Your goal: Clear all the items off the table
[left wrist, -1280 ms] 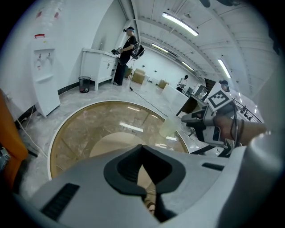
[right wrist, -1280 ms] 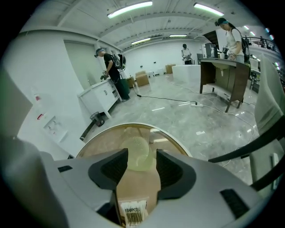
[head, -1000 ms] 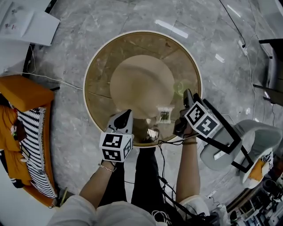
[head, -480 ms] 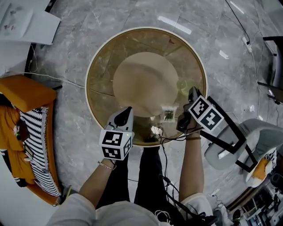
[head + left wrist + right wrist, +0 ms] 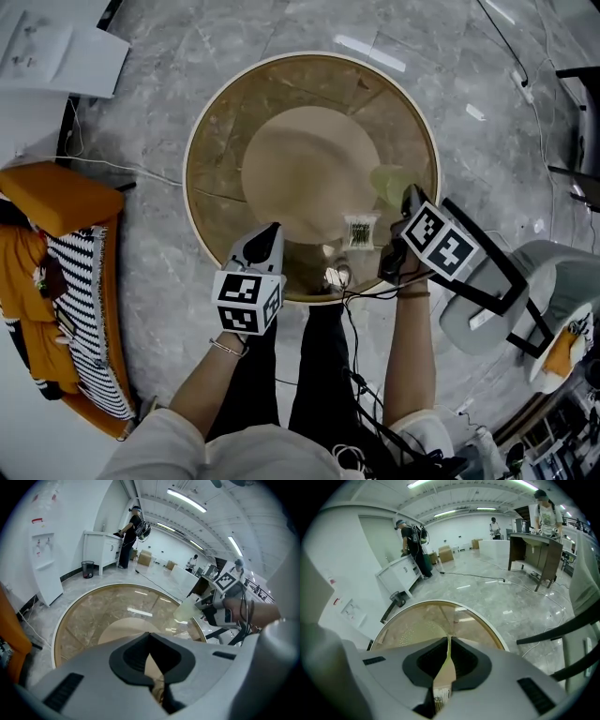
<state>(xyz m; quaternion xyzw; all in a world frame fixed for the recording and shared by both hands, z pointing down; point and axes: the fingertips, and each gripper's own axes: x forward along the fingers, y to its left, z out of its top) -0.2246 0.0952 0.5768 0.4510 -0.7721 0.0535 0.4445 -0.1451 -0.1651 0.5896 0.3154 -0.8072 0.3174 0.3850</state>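
Right gripper view, right tongs (image 5: 448, 641) closing on pale green bag (image 5: 444, 674) (edge-on) between them, left tongs (image 5: 149, 634) together.

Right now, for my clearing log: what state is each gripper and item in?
right gripper: closing on the cup, its wall between the jaws.
left gripper: shut, empty.
cup: held by its wall, near the table edge.
packet: lying flat on the table, untouched.

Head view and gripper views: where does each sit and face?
Head view: on the person's head, steeply down at the round table; forearms, left gripper, right gripper show.
Left gripper view: on it, facing across the table at the right gripper; own shut fingers.
Right gripper view: on it, facing over the table's rim; own fingers closing on a pale green item.
Shared: the table.
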